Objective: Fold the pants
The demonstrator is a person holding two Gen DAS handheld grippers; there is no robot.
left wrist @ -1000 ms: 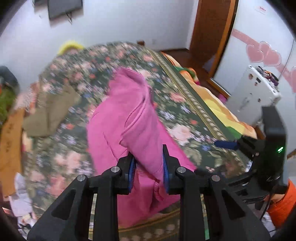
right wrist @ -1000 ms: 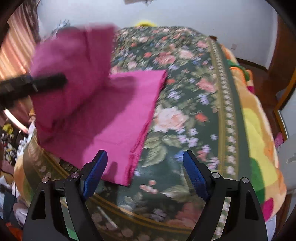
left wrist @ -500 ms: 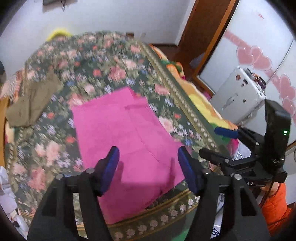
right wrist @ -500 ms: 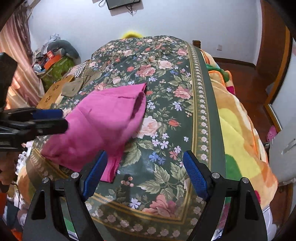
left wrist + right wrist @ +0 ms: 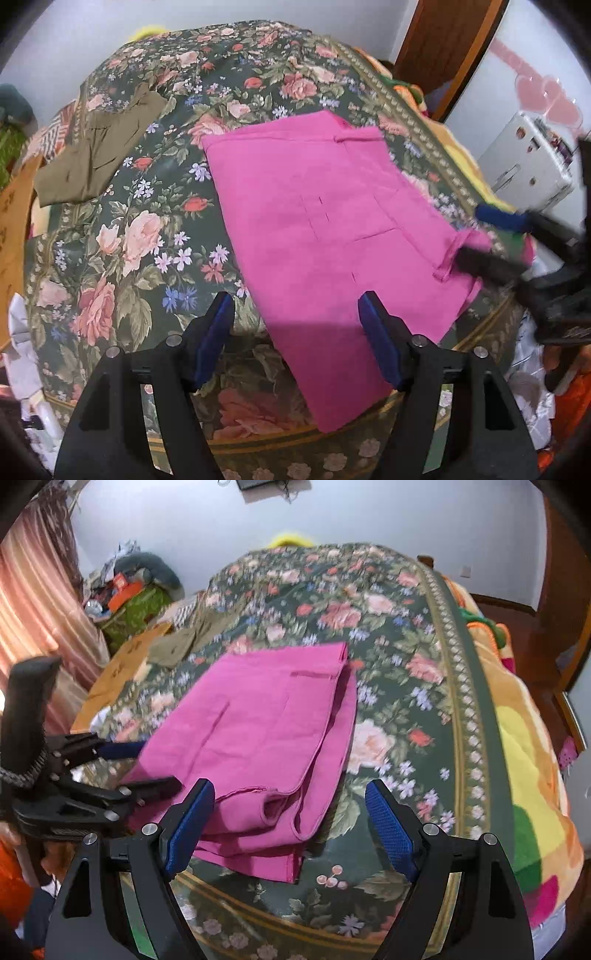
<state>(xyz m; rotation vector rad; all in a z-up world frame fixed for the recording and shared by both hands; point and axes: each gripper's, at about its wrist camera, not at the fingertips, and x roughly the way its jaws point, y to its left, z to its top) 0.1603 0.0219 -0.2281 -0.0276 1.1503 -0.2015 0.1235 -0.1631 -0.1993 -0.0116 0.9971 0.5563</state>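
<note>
We found the pink pants (image 5: 314, 221) lying folded and flat on the floral bedspread (image 5: 147, 229), near its front edge. Our left gripper (image 5: 295, 332) hung just above the near end of the pants, its jaws standing apart after having just been opening, with a strip of pink cloth showing between the blue pads (image 5: 376, 343) but nothing pinched. In that view the pants ran from about six o'clock up toward twelve, and our right gripper (image 5: 491, 236) came in at three o'clock, its tips right at the folded corner of the cloth; we could not tell whether they touched it.

From the right wrist view, our right gripper (image 5: 291, 827) also had its jaws wide apart and held nothing. The pants (image 5: 266, 731) lay ahead of it, toward eleven o'clock, their layered near edge just in front of the left pad. This view alone showed the stacked folds at that edge, the striped curtain (image 5: 33, 627) at nine o'clock and a pile of clutter (image 5: 133, 587) at ten. The left view alone showed an olive garment (image 5: 96, 147) at ten o'clock, well apart from the pants, and a white appliance (image 5: 528, 162) at two o'clock.
</note>
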